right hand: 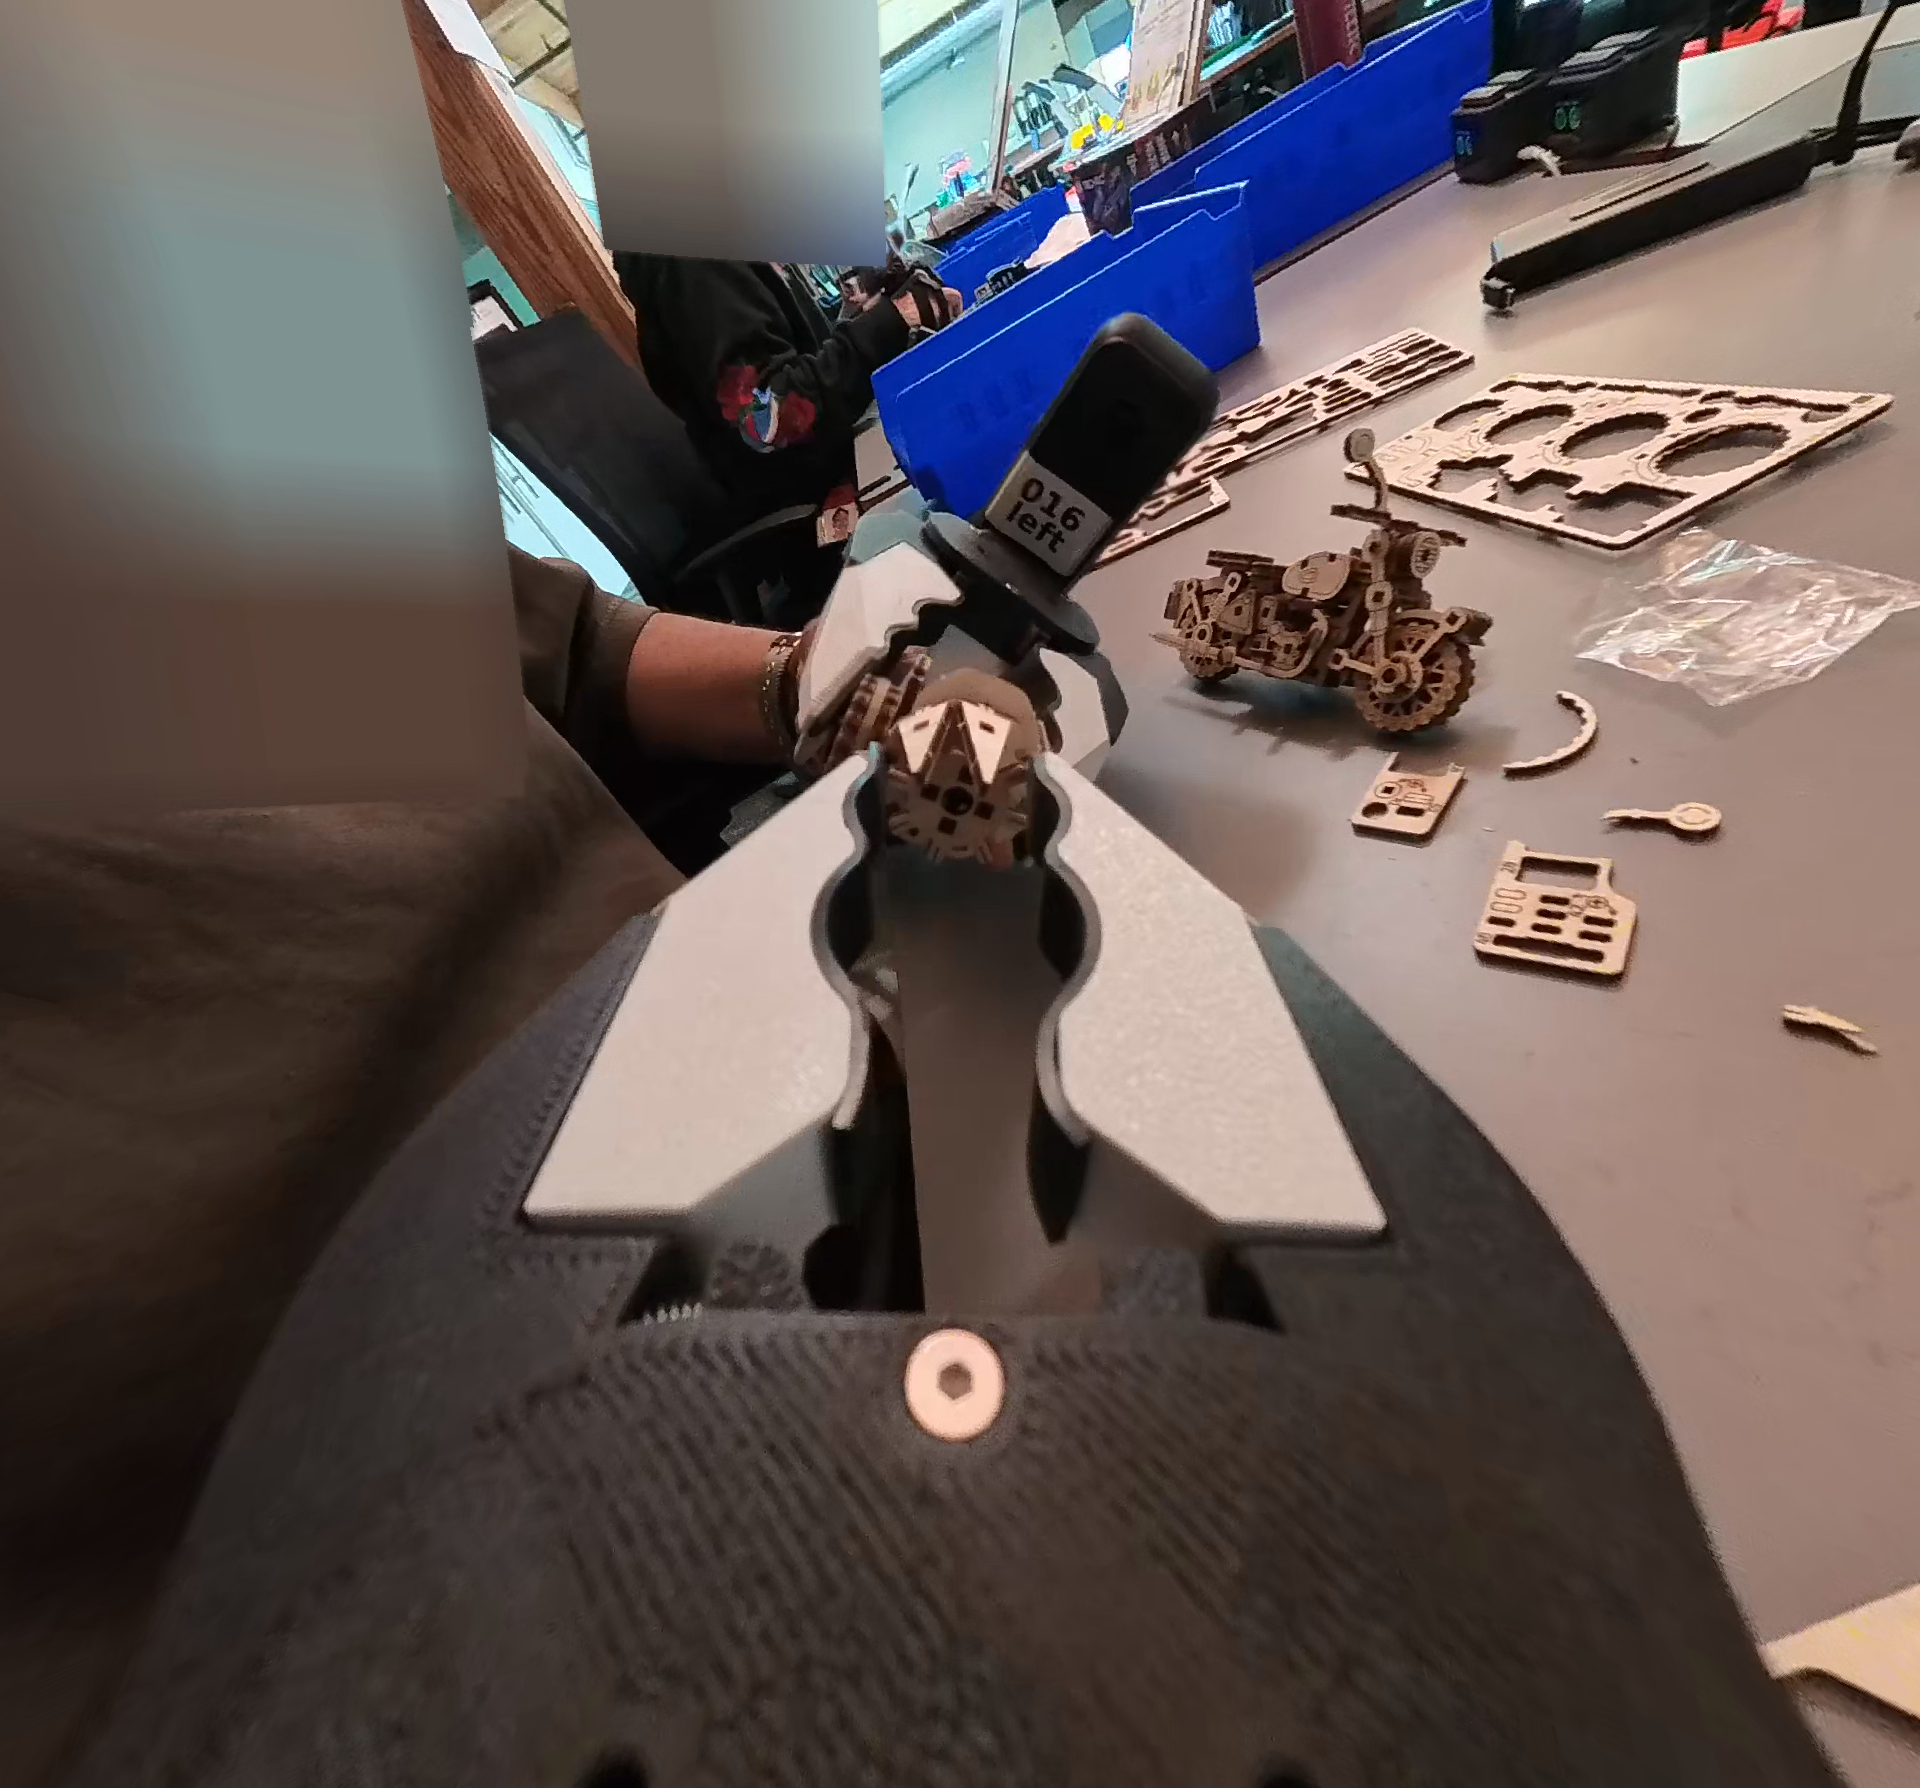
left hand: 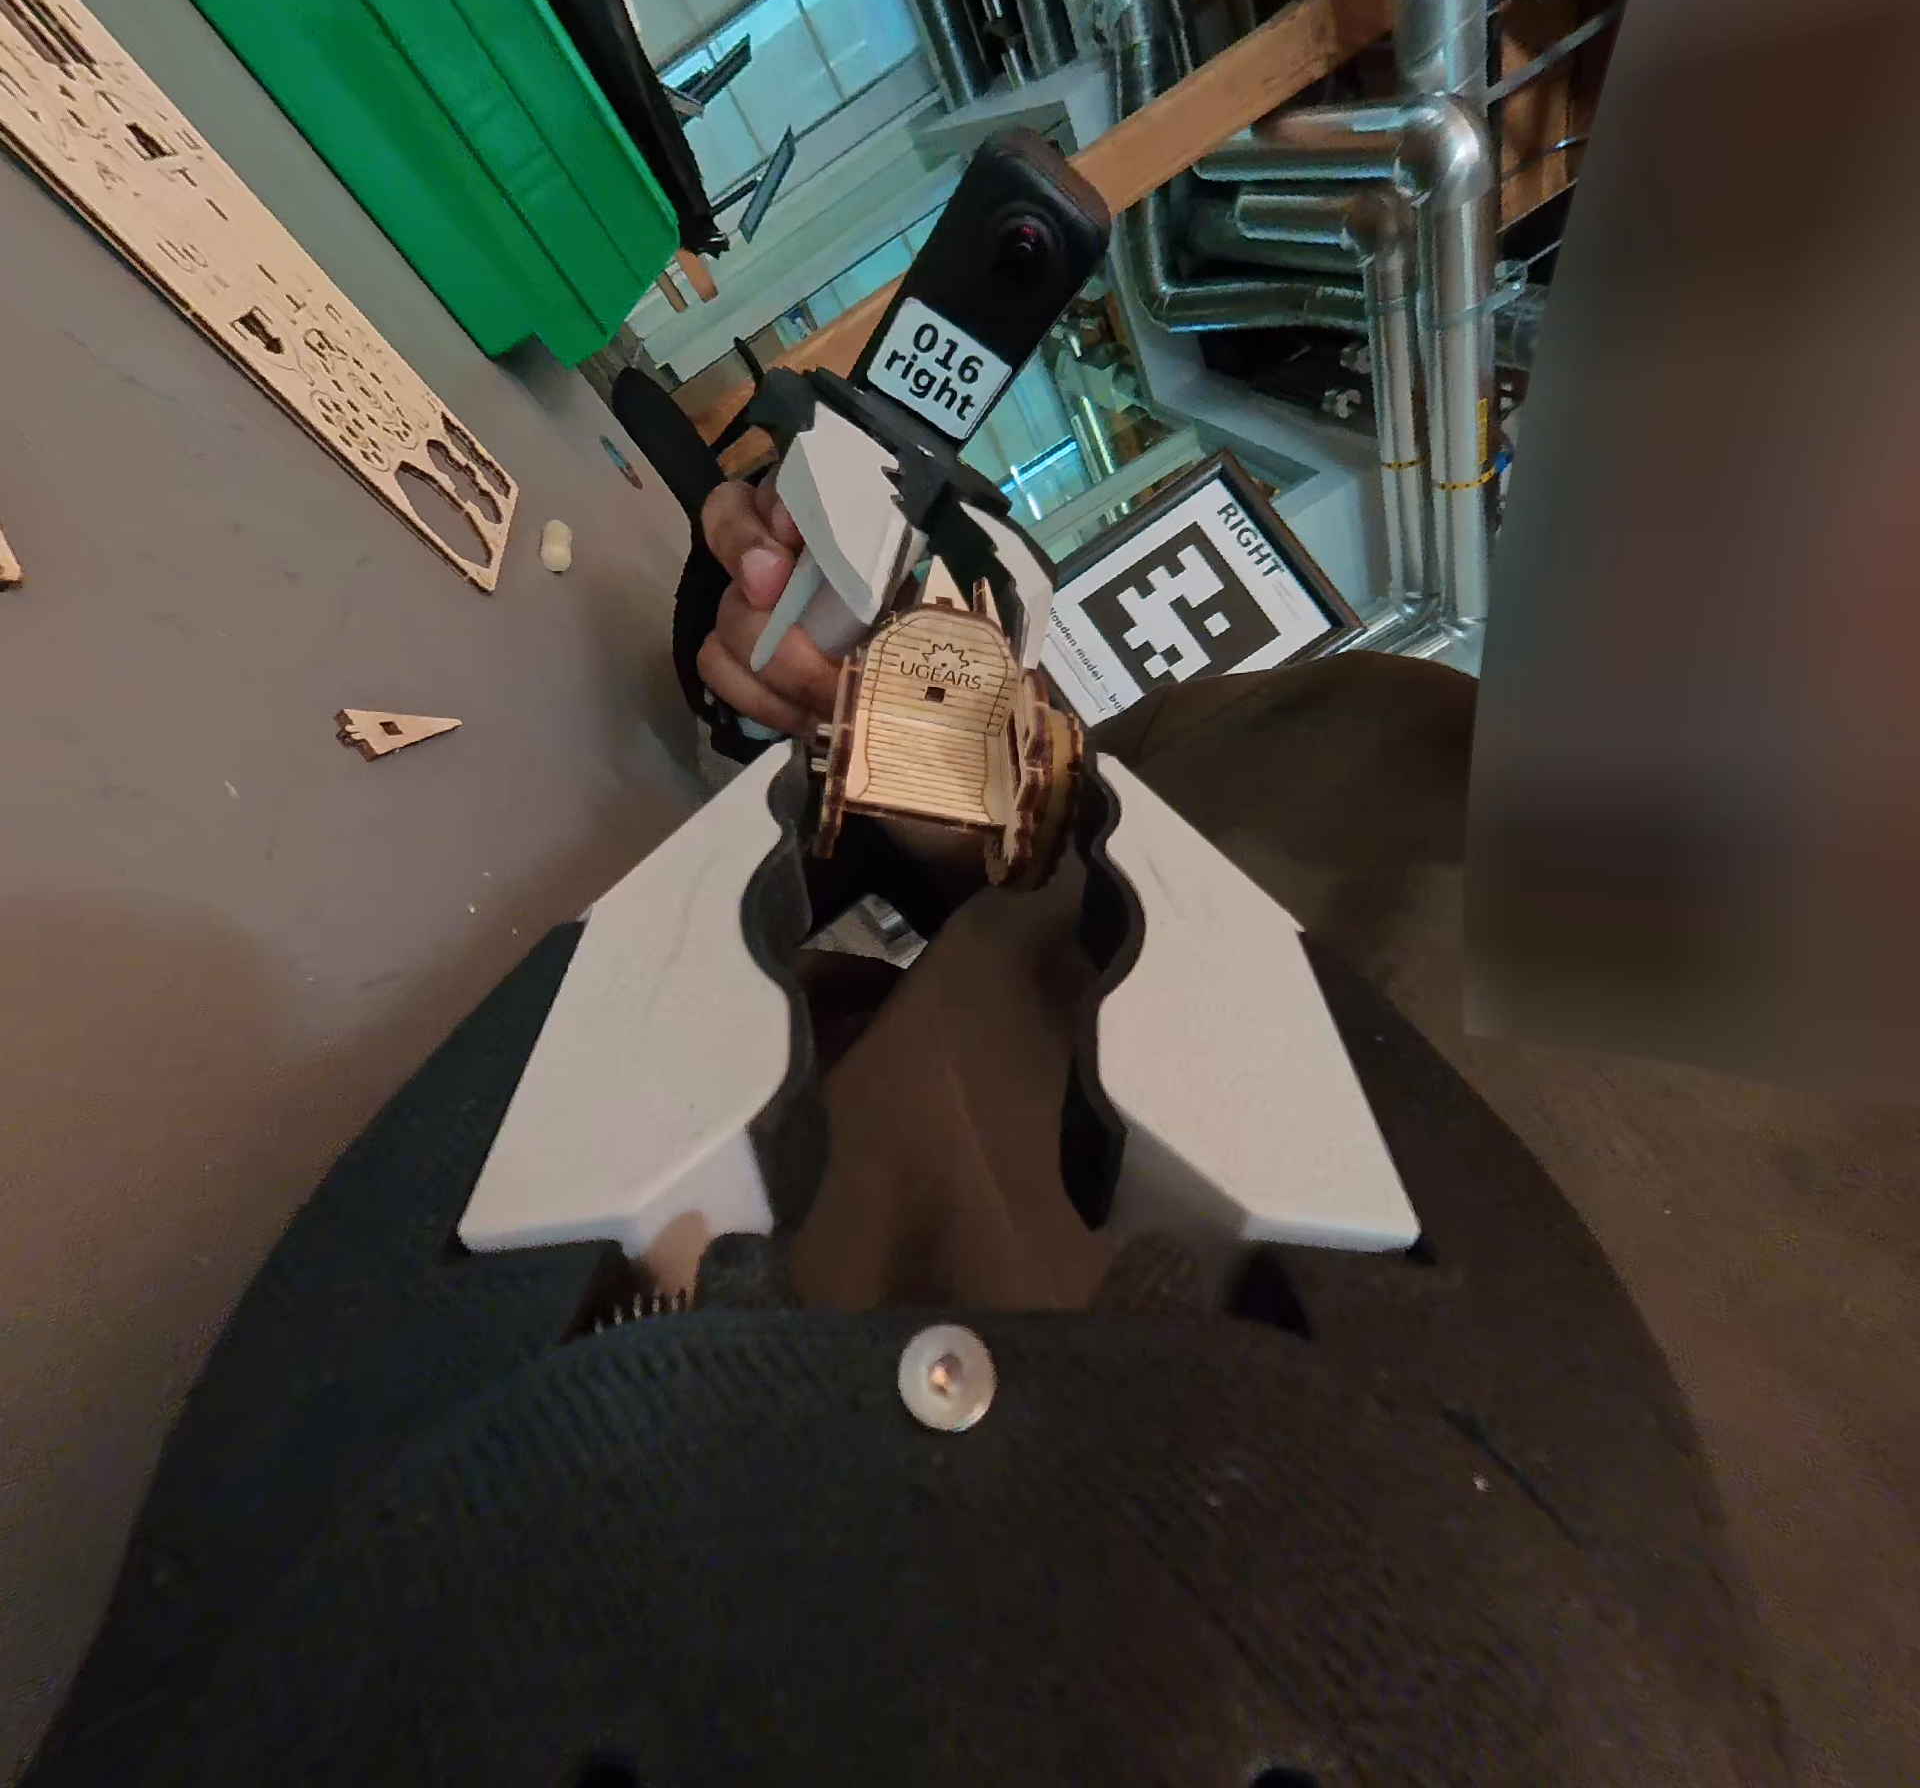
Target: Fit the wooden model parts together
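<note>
Left gripper [left hand: 940,803] closed on wooden sidecar body [left hand: 940,751], right gripper [right hand: 951,808] pinching its nose end, both lifted clear of the grey table [right hand: 1455,1167], wooden motorcycle [right hand: 1320,632] well apart

My grey desk [right hand: 1558,1167] carries blue bins [right hand: 1091,325] along its far edge; silver ducts [left hand: 1434,180] and, perhaps, windows [left hand: 821,3] lie beyond.
</note>
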A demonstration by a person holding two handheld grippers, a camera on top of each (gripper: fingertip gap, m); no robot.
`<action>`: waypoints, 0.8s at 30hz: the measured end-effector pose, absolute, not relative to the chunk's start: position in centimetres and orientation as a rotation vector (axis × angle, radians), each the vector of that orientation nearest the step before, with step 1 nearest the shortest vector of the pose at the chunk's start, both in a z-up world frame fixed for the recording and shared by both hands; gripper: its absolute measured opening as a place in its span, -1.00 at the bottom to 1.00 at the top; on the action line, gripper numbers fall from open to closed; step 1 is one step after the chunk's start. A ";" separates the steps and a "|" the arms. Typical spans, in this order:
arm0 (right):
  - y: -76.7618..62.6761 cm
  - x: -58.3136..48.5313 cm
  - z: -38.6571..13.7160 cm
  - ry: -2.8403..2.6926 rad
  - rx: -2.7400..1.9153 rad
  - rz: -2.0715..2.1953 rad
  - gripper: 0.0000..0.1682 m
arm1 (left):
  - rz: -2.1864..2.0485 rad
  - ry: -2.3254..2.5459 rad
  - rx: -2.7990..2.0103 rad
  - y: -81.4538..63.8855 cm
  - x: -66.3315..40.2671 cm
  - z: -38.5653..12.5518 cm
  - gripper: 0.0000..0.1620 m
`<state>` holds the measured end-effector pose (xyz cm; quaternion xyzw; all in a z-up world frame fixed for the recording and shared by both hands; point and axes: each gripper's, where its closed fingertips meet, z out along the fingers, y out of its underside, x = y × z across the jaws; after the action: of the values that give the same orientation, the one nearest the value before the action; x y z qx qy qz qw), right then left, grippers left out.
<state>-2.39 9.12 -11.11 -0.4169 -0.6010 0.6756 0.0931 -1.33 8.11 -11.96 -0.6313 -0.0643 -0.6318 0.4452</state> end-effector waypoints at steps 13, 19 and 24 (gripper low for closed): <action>9.6 -2.2 -10.2 -1.725 -1.212 2.078 -0.58 | -1.575 -0.184 -1.569 8.1 -1.5 -12.2 -0.41; 9.0 -2.2 -11.2 -1.826 -1.149 1.921 -0.54 | -1.649 -0.216 -1.539 8.0 -1.4 -12.0 -0.41; 8.4 -2.1 -12.0 -1.914 -1.055 1.731 -0.62 | -1.753 -0.268 -1.515 8.0 -1.0 -12.1 -0.41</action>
<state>-2.13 8.41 -11.98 -0.3725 -0.6757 0.6113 0.1760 -0.98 7.97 -12.05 -0.5973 -0.1055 -0.6908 0.3936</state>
